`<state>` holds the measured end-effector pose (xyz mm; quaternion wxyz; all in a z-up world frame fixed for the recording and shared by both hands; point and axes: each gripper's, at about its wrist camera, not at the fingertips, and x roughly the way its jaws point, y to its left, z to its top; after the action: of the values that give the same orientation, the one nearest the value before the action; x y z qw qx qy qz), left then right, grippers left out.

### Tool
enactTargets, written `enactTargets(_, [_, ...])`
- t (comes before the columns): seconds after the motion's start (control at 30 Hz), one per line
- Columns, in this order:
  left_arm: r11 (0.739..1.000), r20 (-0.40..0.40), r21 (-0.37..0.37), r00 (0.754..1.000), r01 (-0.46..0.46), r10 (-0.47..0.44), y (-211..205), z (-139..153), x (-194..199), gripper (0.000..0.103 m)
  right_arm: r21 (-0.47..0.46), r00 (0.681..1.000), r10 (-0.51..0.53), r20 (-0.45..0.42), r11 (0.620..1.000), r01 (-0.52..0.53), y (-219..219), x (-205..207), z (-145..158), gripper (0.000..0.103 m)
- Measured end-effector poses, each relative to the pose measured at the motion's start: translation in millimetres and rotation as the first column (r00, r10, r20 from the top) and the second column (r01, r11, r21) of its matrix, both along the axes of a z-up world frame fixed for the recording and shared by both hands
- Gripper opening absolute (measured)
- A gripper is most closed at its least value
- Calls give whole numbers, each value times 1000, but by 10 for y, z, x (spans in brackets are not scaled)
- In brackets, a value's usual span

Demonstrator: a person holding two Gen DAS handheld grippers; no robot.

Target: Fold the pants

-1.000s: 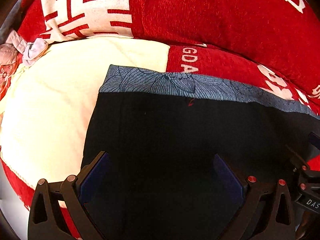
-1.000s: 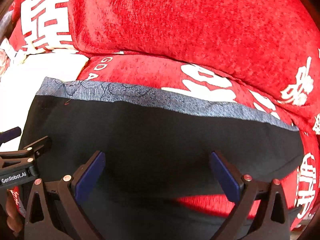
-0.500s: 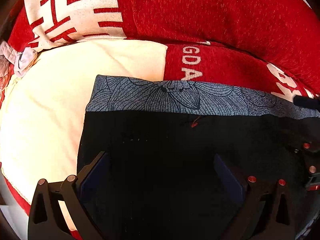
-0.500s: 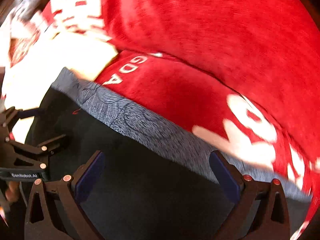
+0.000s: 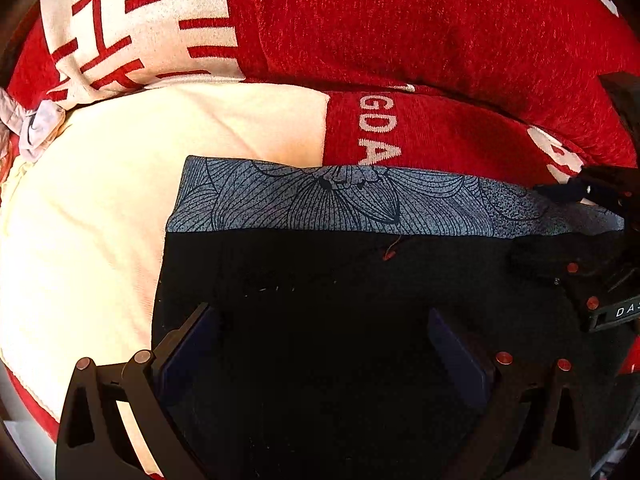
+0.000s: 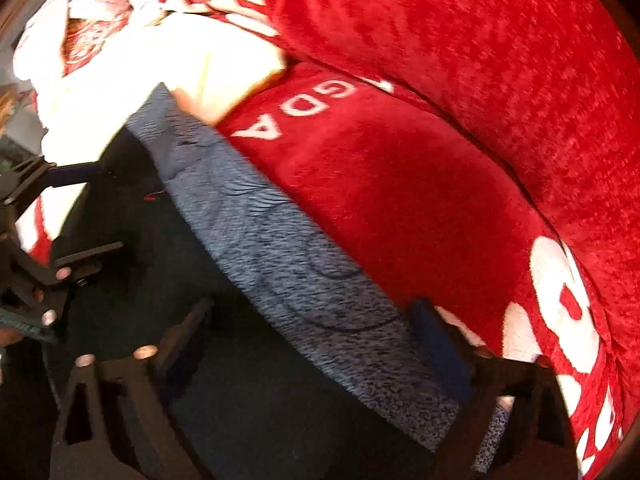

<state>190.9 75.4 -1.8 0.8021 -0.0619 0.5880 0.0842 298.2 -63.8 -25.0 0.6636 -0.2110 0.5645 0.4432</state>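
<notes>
Black pants (image 5: 320, 300) with a blue-grey flower-print waistband (image 5: 340, 204) lie flat on a red and white sofa cover. My left gripper (image 5: 320, 344) is open and empty, low over the black cloth near the pants' left edge. My right gripper (image 6: 316, 344) is open, tilted, its fingers straddling the waistband (image 6: 280, 256) near the right end. The right gripper also shows at the right edge of the left wrist view (image 5: 592, 248). The left gripper shows at the left edge of the right wrist view (image 6: 44, 248).
A big red back cushion (image 5: 400, 32) with white characters rises behind the pants. A cream patch of the seat cover (image 5: 100, 220) lies left of the pants. Crumpled pale cloth (image 5: 36, 128) sits at the far left. The sofa's front edge is bottom left.
My right gripper has swung forward and rolled, moving from over the black cloth to over the waistband. My left gripper has moved slightly closer to the waistband.
</notes>
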Motion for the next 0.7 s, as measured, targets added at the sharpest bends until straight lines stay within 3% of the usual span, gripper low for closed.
enactTargets(0.1, [1000,-1,-23,1000,-9,9,33,24,-13,103,-3,999,38,0,999,-38,31,-107,78,38])
enactTargets(0.2, [995,-4,-88,999,-43,43,120,55,12,103,-24,998,47,47,999,-46,55,-142,131,20])
enactTargets(0.4, [957,-6,-258,991,-130,133,309,201,89,103,-36,953,64,296,998,-56,14,-703,467,16])
enactTargets(0.5, [920,-7,-353,983,-172,181,357,285,168,103,-45,904,65,422,998,-51,-9,-949,584,16])
enactTargets(0.6, [896,-22,-386,973,-220,229,359,329,287,103,-65,854,79,514,996,-53,20,-1186,640,16])
enactTargets(0.7, [883,-99,-391,965,-261,241,325,215,433,103,-88,818,95,567,995,-54,25,-1381,648,16])
